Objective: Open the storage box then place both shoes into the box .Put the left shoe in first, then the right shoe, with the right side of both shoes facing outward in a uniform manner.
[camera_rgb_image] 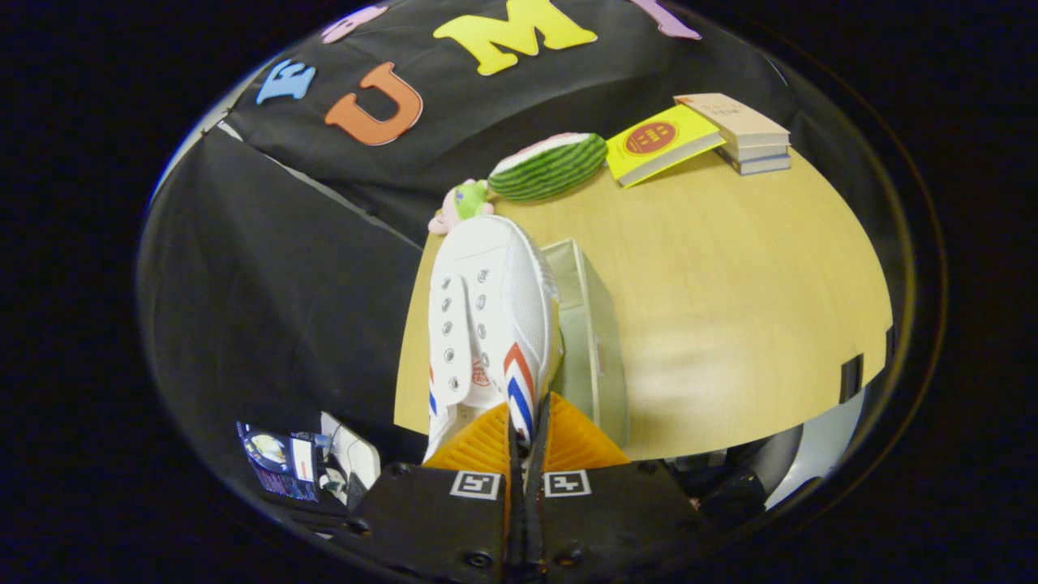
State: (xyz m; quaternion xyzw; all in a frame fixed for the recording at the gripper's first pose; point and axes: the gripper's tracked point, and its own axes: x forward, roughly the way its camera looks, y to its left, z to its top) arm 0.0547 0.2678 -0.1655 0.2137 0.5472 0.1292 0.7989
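Jaws nearly closed, grasping the white shoe [492,316] by its heel edge | shoe runs toward 12 o'clock, toe away | clear storage box [590,341] touching it at 3 o'clock on the worktop [730,284] | watermelon toy [549,165], books [705,134] beyond, 1 o'clock.

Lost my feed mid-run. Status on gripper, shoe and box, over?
Gripper shut on white shoe, pinching its side wall. Shoe held beside the storage box on the table. Nothing blocking; watermelon toy and books far beyond.
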